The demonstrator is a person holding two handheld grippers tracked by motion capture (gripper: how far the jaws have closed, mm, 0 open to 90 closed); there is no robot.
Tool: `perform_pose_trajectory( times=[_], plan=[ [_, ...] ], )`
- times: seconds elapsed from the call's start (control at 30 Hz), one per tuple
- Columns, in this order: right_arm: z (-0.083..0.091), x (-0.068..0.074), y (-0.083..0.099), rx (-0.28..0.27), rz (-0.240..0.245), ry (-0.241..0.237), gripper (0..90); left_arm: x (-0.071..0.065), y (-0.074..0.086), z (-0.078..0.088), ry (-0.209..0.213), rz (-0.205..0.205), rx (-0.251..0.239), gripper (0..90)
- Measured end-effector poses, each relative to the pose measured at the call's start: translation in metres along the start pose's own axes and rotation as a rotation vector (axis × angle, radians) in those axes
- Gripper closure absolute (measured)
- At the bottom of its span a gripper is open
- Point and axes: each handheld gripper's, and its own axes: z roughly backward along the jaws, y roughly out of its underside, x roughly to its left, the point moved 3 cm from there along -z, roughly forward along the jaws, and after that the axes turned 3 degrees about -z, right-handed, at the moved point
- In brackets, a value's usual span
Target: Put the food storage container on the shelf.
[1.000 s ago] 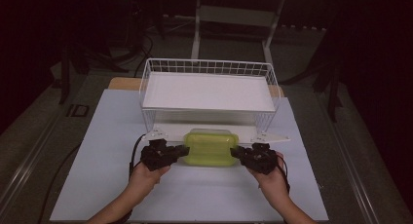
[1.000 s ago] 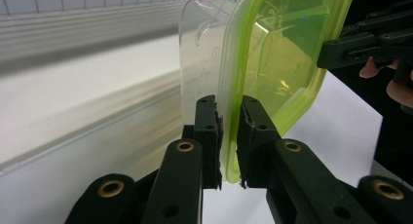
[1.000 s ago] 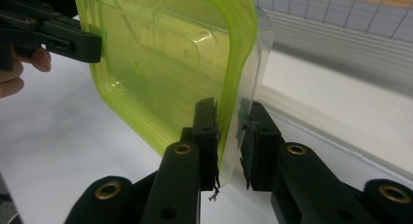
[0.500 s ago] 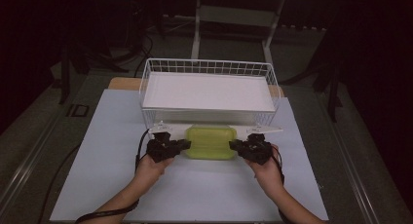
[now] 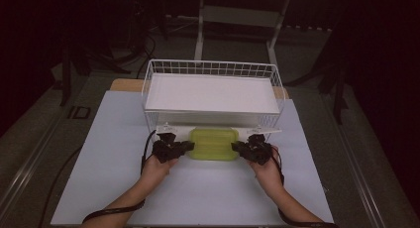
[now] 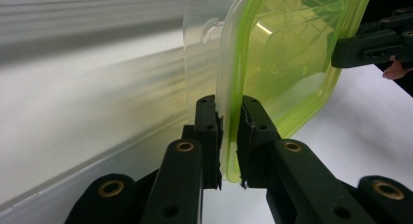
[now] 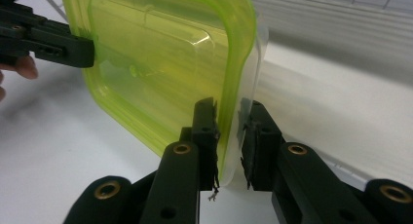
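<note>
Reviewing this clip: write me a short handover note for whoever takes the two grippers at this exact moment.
Left gripper: shut on the left edge of the green-lidded container, jaws pinching the lid rim.
Right gripper: shut on the container's right edge, the same way.
Container: held between the two grippers over the white table top, just in front of the white wire basket. Whether its base touches the table, I cannot tell.
Done: both grips are on the container.
Left: probably to set it where it belongs, then release both sides together; keep it level meanwhile.
</note>
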Motion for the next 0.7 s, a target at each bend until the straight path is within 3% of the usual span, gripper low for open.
perform_pose_trajectory(
  times=[0.23,0.53,0.7],
  plan=[
    [-0.007,-0.006,-0.003,-0.007,-0.004,0.019,77.0,0.005,-0.003,-0.007,0.0,0.024,-0.011,80.7],
    [-0.014,-0.015,-0.002,-0.019,-0.04,0.033,75.9,0.005,-0.009,-0.01,-0.012,0.006,-0.045,79.7],
    [-0.016,-0.015,-0.007,-0.037,-0.038,0.052,74.8,0.007,-0.009,-0.013,-0.035,-0.009,-0.08,77.5]
  ],
)
